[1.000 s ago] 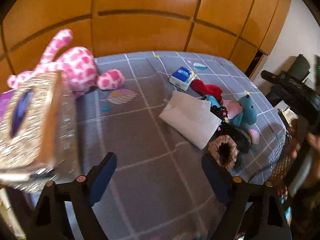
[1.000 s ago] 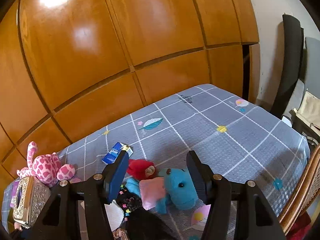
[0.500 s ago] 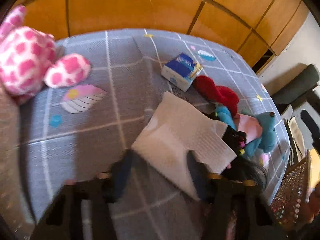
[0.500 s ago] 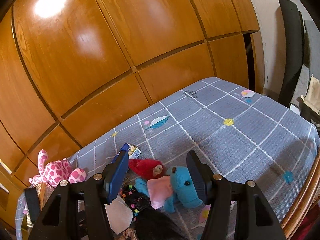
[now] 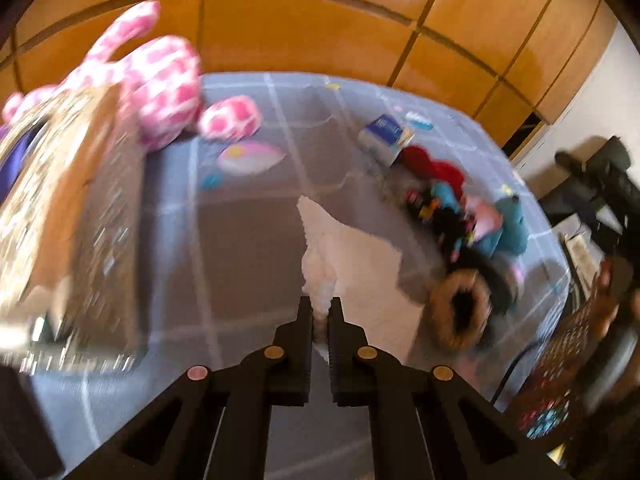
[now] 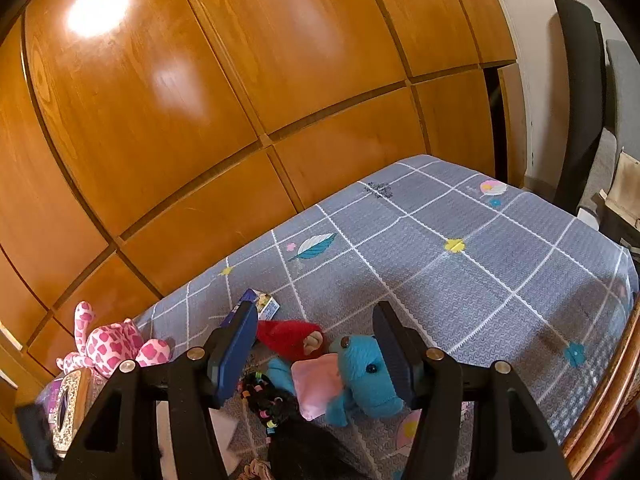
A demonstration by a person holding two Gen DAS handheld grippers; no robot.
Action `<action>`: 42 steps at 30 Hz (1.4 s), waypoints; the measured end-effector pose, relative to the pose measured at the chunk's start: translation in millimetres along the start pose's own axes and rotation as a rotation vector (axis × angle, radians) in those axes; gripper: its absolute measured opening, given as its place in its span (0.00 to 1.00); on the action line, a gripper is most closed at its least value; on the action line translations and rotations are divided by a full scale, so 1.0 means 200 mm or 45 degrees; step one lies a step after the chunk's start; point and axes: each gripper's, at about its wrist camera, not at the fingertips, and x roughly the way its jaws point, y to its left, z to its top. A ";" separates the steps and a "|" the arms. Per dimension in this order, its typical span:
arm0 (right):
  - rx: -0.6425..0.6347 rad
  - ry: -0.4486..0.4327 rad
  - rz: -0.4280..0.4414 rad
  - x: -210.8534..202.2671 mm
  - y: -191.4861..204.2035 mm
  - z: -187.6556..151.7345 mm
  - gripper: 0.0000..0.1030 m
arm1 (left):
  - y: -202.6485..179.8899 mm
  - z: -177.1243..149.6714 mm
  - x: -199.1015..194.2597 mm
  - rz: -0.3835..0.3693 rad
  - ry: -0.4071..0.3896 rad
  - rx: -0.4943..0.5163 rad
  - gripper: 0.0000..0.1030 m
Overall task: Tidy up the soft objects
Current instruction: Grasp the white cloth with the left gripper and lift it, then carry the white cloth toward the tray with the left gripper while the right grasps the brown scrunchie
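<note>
The left gripper (image 5: pixel 320 312) is pinching the white tissue (image 5: pixel 344 248), which hangs straight ahead of its jaws, its long side pointing away toward the pile. Left of the tissue: one shiny box (image 5: pixel 68 232), one pink toy (image 5: pixel 160 84). Right of it: one blue elephant (image 6: pixel 360 376) below the spread, empty right gripper (image 6: pixel 316 344).

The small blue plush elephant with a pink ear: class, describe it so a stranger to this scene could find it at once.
Start at the grey checked tablecloth below the wooden panelled wall. Near its front edge lies a heap of soft things. The small blue plush elephant with a pink ear lies there, right of the red plush toy; it alone is bright blue.
</note>
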 end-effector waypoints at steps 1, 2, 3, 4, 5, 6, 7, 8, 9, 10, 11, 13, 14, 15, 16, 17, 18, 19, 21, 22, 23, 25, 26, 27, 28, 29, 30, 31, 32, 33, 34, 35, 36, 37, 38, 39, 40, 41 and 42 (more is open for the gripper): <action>-0.005 0.002 0.000 0.00 0.00 0.00 0.59 | 0.02 -0.05 0.00 0.023 0.017 0.004 0.07; -0.011 0.003 -0.004 0.00 0.01 0.00 0.59 | 0.03 -0.07 0.00 0.031 0.024 0.006 0.07; -0.019 0.005 -0.007 0.00 0.01 0.00 0.59 | 0.04 -0.11 0.01 0.043 0.040 0.005 0.07; -0.031 0.008 -0.012 0.00 0.02 0.00 0.59 | 0.05 -0.13 0.02 0.047 0.055 -0.002 0.07; -0.044 0.012 -0.016 0.01 0.03 -0.01 0.59 | 0.06 -0.15 0.03 0.041 0.069 -0.011 0.08; -0.057 0.015 -0.020 0.01 0.04 -0.01 0.59 | 0.06 -0.17 0.04 0.029 0.074 -0.018 0.13; -0.073 0.019 -0.024 0.01 0.05 -0.01 0.59 | 0.06 -0.18 0.04 0.008 0.072 -0.028 0.20; -0.087 0.021 -0.030 0.01 0.06 -0.02 0.59 | 0.06 -0.18 0.04 -0.010 0.071 -0.038 0.43; -0.096 0.024 -0.035 0.01 0.06 -0.02 0.59 | 0.07 -0.19 0.03 -0.048 0.057 -0.054 0.67; -0.107 0.027 -0.040 0.02 0.07 -0.02 0.59 | 0.07 -0.19 0.01 -0.049 0.016 -0.063 0.74; -0.114 0.031 -0.040 0.02 0.08 -0.03 0.59 | 0.06 -0.18 0.00 -0.028 -0.008 -0.052 0.75; -0.116 0.054 -0.021 0.02 0.08 -0.03 0.59 | 0.02 -0.17 0.00 0.011 -0.031 0.028 0.75; -0.114 0.090 0.001 0.03 0.08 -0.03 0.59 | 0.01 -0.16 0.02 0.043 -0.029 0.068 0.75; -0.110 0.123 0.021 0.04 0.08 -0.03 0.59 | -0.01 -0.16 0.04 0.063 -0.021 0.101 0.75; -0.102 0.165 0.054 0.05 0.09 -0.04 0.59 | -0.01 -0.17 0.06 0.077 -0.008 0.124 0.75; -0.092 0.203 0.086 0.06 0.09 -0.05 0.59 | -0.01 -0.17 0.08 0.093 0.000 0.134 0.75; -0.084 0.247 0.121 0.06 0.10 -0.07 0.59 | -0.02 -0.18 0.09 0.113 -0.011 0.157 0.73; -0.087 0.295 0.163 0.06 0.11 -0.10 0.59 | -0.04 -0.21 0.09 0.142 -0.042 0.205 0.73; -0.110 0.359 0.205 0.06 0.15 -0.15 0.59 | -0.04 -0.23 0.08 0.126 -0.068 0.229 0.52; -0.121 0.400 0.223 0.06 0.17 -0.18 0.59 | -0.03 -0.23 0.07 0.117 -0.074 0.223 0.44; -0.121 0.446 0.244 0.06 0.19 -0.22 0.59 | -0.02 -0.22 0.06 0.116 -0.076 0.211 0.30; -0.120 0.540 0.273 0.06 0.22 -0.31 0.59 | 0.01 -0.22 0.06 0.100 -0.076 0.190 0.16; -0.119 0.567 0.272 0.06 0.23 -0.34 0.59 | 0.02 -0.22 0.06 0.087 -0.077 0.177 0.13; -0.121 0.590 0.266 0.05 0.24 -0.39 0.59 | 0.02 -0.22 0.06 0.076 -0.077 0.165 0.11; -0.130 0.609 0.246 0.05 0.25 -0.43 0.59 | 0.04 -0.22 0.06 0.059 -0.077 0.150 0.10; -0.147 0.614 0.222 0.05 0.26 -0.47 0.59 | 0.05 -0.22 0.04 0.049 -0.076 0.142 0.09; -0.173 0.613 0.191 0.05 0.27 -0.52 0.59 | 0.05 -0.22 0.05 0.044 -0.076 0.135 0.08; -0.185 0.625 0.177 0.06 0.28 -0.54 0.59 | 0.06 -0.23 0.04 0.037 -0.074 0.122 0.08; -0.187 0.651 0.176 0.08 0.28 -0.58 0.59 | 0.06 -0.23 0.04 0.026 -0.071 0.104 0.07; -0.186 0.670 0.183 0.09 0.29 -0.60 0.59 | 0.08 -0.23 0.03 0.010 -0.066 0.077 0.07; -0.195 0.677 0.186 0.10 0.30 -0.63 0.59 | 0.09 -0.23 0.03 0.003 -0.066 0.061 0.07; -0.213 0.671 0.178 0.11 0.31 -0.65 0.59 | 0.09 -0.23 0.03 -0.001 -0.065 0.056 0.07; -0.238 0.662 0.171 0.12 0.33 -0.67 0.59 | 0.10 -0.24 0.02 -0.003 -0.065 0.054 0.07; -0.269 0.645 0.170 0.13 0.34 -0.69 0.58 | 0.10 -0.24 0.02 -0.004 -0.065 0.052 0.07; -0.290 0.627 0.157 0.14 0.35 -0.71 0.49 | 0.10 -0.24 0.01 -0.005 -0.064 0.051 0.07; -0.298 0.624 0.134 0.16 0.35 -0.72 0.41 | 0.10 -0.24 0.01 -0.008 -0.069 0.055 0.07; -0.295 0.597 0.103 0.17 0.34 -0.73 0.22 | 0.09 -0.25 -0.01 -0.009 -0.081 0.067 0.07; -0.283 0.575 0.104 0.17 0.33 -0.73 0.20 | 0.09 -0.25 -0.02 -0.016 -0.090 0.078 0.07; -0.272 0.569 0.114 0.17 0.32 -0.73 0.19 | 0.08 -0.25 -0.04 -0.023 -0.099 0.085 0.07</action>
